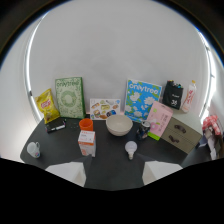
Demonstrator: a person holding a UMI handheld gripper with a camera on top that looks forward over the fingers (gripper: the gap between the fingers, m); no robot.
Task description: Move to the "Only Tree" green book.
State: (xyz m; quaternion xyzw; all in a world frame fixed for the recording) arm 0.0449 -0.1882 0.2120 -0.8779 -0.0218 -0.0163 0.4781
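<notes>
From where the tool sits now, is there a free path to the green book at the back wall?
Probably yes: the open tool can pass left of the orange-white box to reach the green book.

The tool [114, 176] hangs over the near edge of the dark surface [107, 162], its two pale fingers [67, 172] spread apart with nothing between them. Far to the left, the green book [69, 97] stands upright against the white wall, a yellow packet [46, 106] just beside it on its left. A blue book [142, 99] stands to the far right. Between them lies a picture card [105, 108]. Nearer sit a white bowl [119, 125], an orange cup [86, 124], a small carton [86, 142] and what looks like a light bulb [131, 148].
</notes>
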